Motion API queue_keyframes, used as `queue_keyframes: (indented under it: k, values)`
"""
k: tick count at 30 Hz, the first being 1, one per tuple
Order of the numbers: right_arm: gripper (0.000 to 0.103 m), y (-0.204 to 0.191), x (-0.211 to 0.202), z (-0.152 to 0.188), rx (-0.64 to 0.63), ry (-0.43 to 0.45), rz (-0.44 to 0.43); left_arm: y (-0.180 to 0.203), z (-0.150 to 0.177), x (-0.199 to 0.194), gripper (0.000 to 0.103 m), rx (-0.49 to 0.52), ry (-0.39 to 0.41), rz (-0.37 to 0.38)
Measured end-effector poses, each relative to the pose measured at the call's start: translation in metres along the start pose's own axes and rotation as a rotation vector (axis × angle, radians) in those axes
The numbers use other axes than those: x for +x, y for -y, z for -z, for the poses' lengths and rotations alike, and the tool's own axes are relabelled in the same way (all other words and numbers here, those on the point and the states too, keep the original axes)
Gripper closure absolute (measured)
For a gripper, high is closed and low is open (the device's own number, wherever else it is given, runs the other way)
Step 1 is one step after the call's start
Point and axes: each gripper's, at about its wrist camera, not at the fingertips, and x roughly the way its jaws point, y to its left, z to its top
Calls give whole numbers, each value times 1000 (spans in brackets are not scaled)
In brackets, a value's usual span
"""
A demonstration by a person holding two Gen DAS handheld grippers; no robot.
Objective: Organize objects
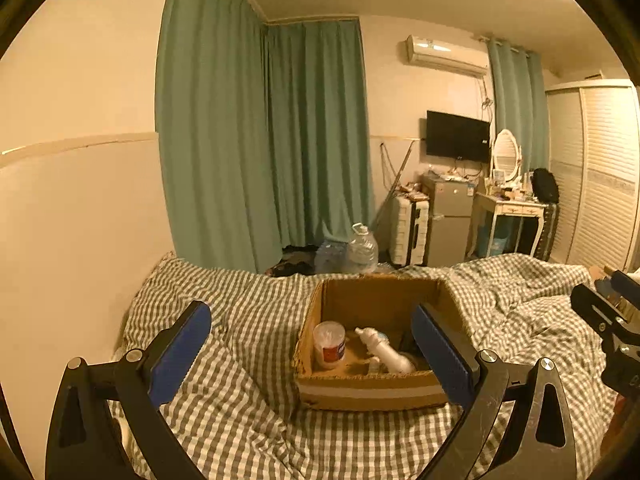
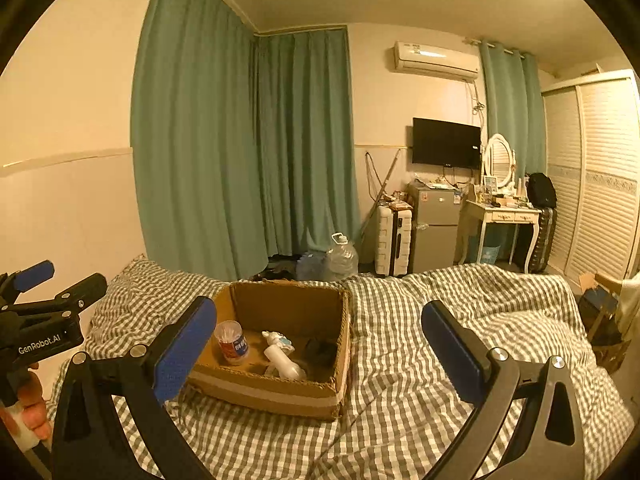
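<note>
Gingham in grey and white covers the rumpled bed (image 2: 420,320), where an open corrugated cardboard box (image 2: 280,394), taped along its front, sits near the wall side. Inside it lie a white bottle (image 2: 282,362) on its side and an upright clear tub of cotton swabs (image 2: 231,342), its red label unreadable. My left gripper (image 1: 316,354) and right gripper (image 2: 320,350) hang spread and empty, blue pads ribbed; "GenRobot.AI" marks the left one's black body.
</note>
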Motion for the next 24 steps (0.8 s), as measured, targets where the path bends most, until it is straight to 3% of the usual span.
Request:
queue_keyframes:
  k: [8,14,24]
  values:
    - [0,8,25,46,-36,-14,3,6,37,19,0,9,-17,41]
    - [0,12,42,78,-13,-47,-3,6,63,32,0,4,-13,21]
    - [0,8,47,96,-36,-62,14,9,84,37,0,17,-30,32]
